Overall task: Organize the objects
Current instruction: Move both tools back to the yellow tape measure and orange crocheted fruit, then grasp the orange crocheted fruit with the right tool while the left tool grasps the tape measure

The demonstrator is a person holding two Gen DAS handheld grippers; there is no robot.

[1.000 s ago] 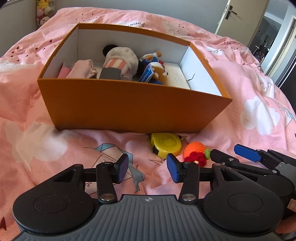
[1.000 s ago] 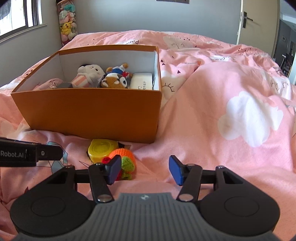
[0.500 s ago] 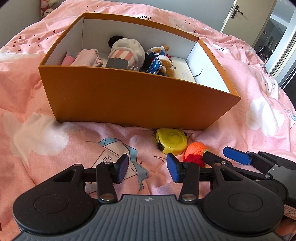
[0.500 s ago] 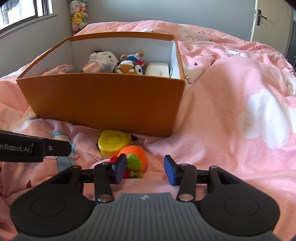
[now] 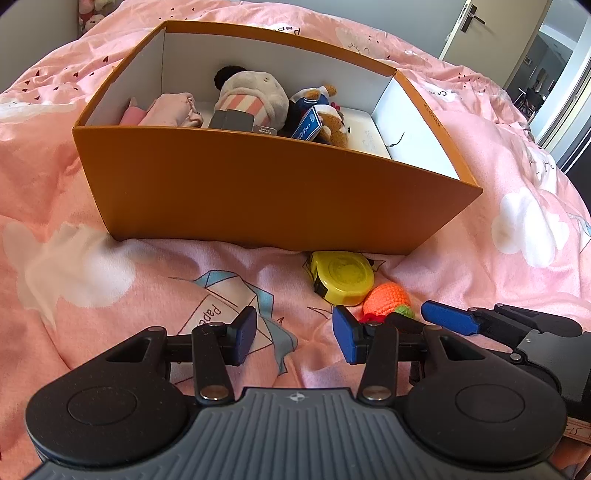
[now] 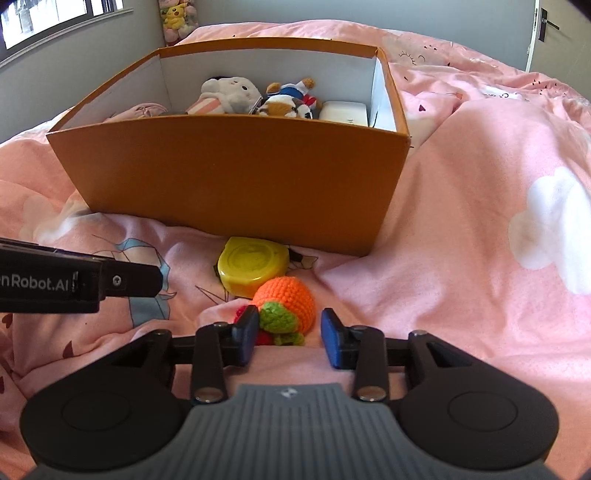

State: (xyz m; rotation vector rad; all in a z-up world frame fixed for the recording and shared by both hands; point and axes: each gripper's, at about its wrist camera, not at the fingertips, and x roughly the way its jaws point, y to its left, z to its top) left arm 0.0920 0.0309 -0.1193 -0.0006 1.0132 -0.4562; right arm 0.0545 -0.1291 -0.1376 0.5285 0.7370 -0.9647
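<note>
An orange crocheted toy (image 6: 291,295) with a green and red end lies on the pink bedspread, right beside a yellow tape measure (image 6: 251,264). My right gripper (image 6: 290,338) is low over the toy and its jaws are closing. The toy sits between them, with a gap still showing at the right pad. My left gripper (image 5: 293,339) hangs open over bare bedspread, nothing between its pads. In the left wrist view the toy (image 5: 386,297) and tape measure (image 5: 341,277) lie just right of it.
An orange cardboard box (image 6: 236,166) stands behind the tape measure, holding plush toys (image 6: 229,92), folded pink cloth (image 5: 173,110) and a white case (image 6: 343,110). The bedspread rises in a fold to the right. A door (image 5: 476,22) stands at the far right.
My right gripper has come forward and down over the crocheted toy, and its jaws have narrowed around it. The left gripper has kept its place and opening.
</note>
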